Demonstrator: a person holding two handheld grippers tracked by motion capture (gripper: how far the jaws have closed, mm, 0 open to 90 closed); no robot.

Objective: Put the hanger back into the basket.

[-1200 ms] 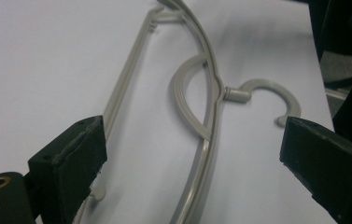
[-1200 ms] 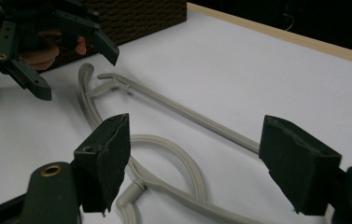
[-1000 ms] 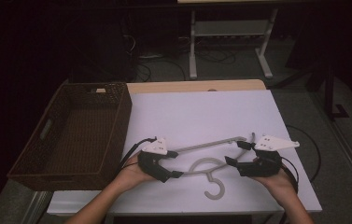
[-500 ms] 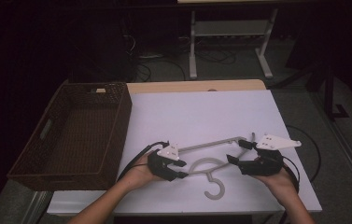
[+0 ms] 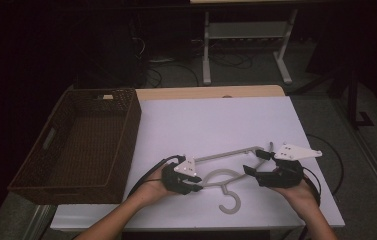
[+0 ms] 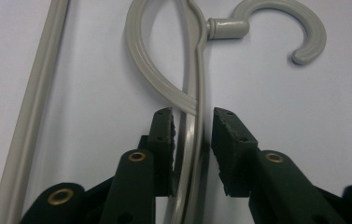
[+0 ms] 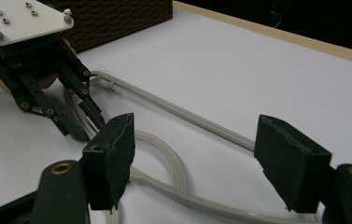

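High view: the grey hanger [image 5: 226, 179] lies on the white tabletop [image 5: 216, 125], lower centre of frame. The left gripper [image 5: 192, 181] straddles its arm, fingers [image 6: 163, 135] slightly apart; the right gripper [image 5: 252, 162] is spread wide over its right end.

Hanger [image 6: 190, 140] arm between jaws, cut off below

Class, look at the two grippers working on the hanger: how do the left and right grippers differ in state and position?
The left gripper has its fingers nearly closed around the hanger, while the right gripper is wide open, straddling it. The left is on the hanger's left shoulder, the right on the other. Both have black fingers.
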